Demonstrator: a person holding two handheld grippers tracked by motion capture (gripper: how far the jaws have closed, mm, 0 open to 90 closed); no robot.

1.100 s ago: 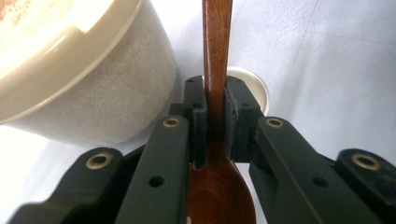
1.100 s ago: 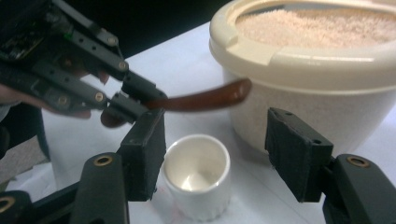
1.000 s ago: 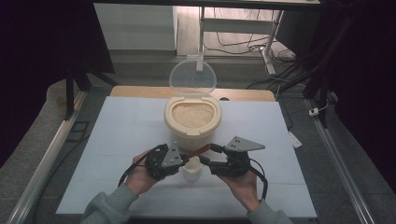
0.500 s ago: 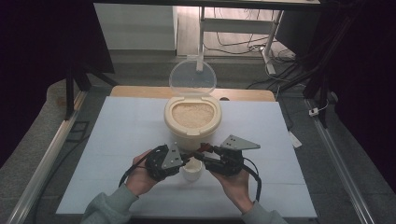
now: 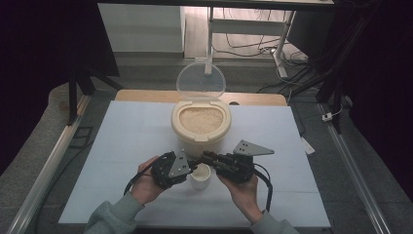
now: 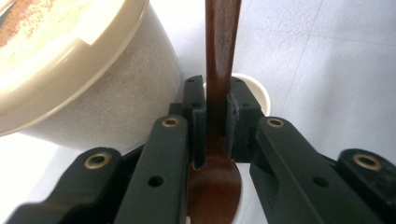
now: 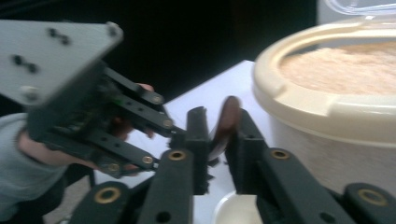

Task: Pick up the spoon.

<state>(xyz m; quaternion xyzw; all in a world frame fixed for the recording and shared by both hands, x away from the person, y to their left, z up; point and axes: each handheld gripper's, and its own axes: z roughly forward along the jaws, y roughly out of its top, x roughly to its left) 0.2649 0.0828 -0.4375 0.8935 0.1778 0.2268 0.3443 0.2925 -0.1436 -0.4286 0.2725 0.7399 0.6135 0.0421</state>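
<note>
So we're mid-handoff with the brown spoon point(image 6: 219, 70), and no rice has moved yet as far as we can tell: the rice bin point(image 5: 200, 127) is open with its clear lid point(image 5: 200, 80) tipped up behind it and looks full, while the small white cup point(image 5: 200, 176) sits in front of it, right under the spot where the two tools meet, and we can't make out anything scooped into it. What's left, we reckon, is the whole scoop-and-pour part. Starting on the left, the left gripper point(image 6: 215, 109) has its jaws clamped tight on the spoon's neck, the bowl of the spoon sitting back between the jaw arms and the handle poking out past the tips, with the bin just off to that gripper's left. Moving right, the right gripper point(image 7: 219, 133) has just been closing its jaws and now they pinch what looks like the spoon's handle end, with the cup's rim just below them and the bin close on their right. So both tools hold the same spoon, tip to tip above the cup.
</note>
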